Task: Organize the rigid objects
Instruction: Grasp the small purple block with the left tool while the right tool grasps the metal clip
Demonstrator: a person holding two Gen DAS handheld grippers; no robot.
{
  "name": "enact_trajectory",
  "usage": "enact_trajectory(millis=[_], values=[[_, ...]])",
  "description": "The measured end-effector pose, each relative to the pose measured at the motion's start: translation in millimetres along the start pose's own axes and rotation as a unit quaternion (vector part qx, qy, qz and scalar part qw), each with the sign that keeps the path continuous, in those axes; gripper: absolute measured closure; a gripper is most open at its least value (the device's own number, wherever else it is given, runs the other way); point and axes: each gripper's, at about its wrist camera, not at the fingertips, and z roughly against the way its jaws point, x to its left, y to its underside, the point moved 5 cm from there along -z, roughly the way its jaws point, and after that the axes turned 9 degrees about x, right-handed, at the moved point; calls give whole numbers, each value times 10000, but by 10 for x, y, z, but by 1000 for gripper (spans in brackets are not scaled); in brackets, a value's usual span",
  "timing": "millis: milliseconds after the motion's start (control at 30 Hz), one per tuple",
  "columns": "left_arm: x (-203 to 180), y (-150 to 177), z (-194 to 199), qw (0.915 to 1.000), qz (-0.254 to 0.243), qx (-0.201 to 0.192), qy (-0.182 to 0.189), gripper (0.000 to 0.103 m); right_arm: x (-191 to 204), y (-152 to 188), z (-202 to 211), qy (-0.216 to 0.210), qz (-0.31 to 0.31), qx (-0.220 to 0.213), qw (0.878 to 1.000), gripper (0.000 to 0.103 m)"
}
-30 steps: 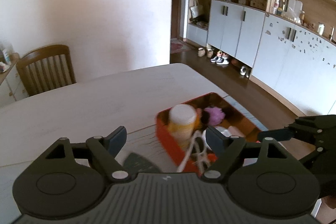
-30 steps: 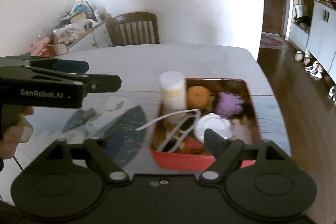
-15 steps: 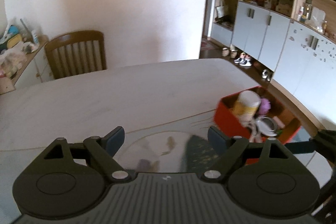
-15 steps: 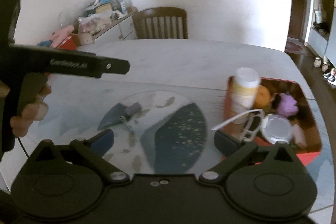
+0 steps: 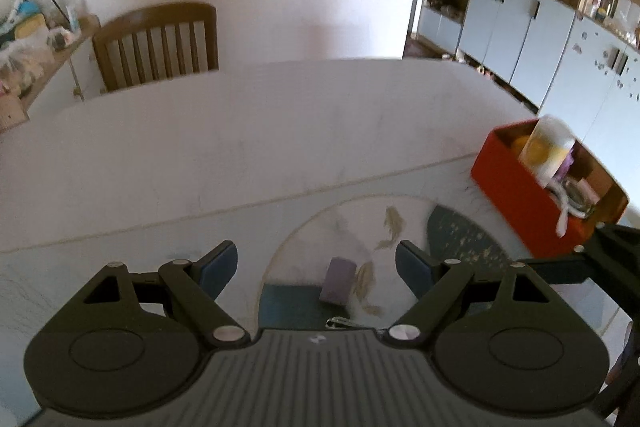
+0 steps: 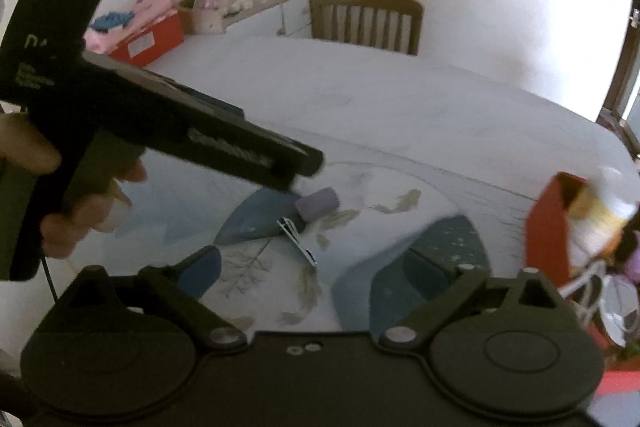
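Held the left tool (image 5: 316, 263) empty, fingers spread wide, low over the counter (image 5: 280, 131) and just short of the small purple block (image 5: 338, 281). Found that block lying on the patterned mat (image 5: 460, 239), loose, well apart from the red box (image 5: 520, 195) at the right. Held the right tool (image 6: 308, 275) spread and empty too, nearer the box. Judged the risks thus: could roll the block away if only one pad touched it, since it looked rounded in the right view; could pinch the thin metal clip (image 6: 298, 239) just beside it; might tip the tall white bottle (image 5: 548, 147) on delivery into so crowded a box.
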Motion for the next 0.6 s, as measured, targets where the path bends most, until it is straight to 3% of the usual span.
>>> enact_trajectory(millis=[133, 467, 600], values=[[23, 58, -223, 9998, -45, 173, 95, 17, 11, -30, -189, 58, 104, 166, 9998, 15], [12, 79, -581, 9989, -245, 354, 173, 17, 18, -139, -500, 23, 263, 367, 9990, 43], [2, 70, -640, 9986, -333, 355, 188, 33, 50, -154, -586, -9, 333, 433, 9985, 54]])
